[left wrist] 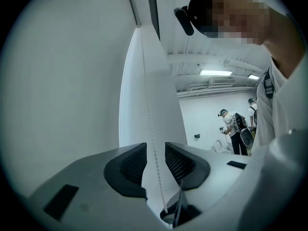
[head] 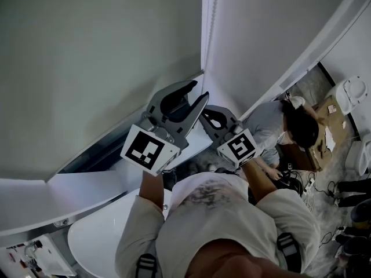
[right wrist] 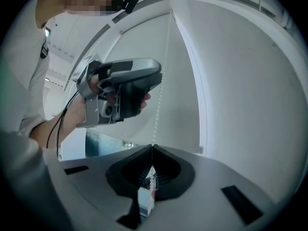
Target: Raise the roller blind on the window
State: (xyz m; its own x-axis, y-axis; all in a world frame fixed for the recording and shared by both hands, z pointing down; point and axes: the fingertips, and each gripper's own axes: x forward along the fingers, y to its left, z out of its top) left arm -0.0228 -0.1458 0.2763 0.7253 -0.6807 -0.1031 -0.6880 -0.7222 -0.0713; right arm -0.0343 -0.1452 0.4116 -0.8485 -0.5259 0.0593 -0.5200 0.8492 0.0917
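Right gripper view shows me my right gripper (right wrist: 152, 147) pinched fully together on the bead chain (right wrist: 161, 88), which runs straight up out of its jaws. Higher up that same chain sits my left gripper (left wrist: 155, 154). Its jaws stand apart with the chain passing loose between them, neither pad pressing on it. From the head view, the roller blind (head: 87, 57) hangs just left of the chain, with a dark strip of window glass (head: 95, 161) under its bottom edge.
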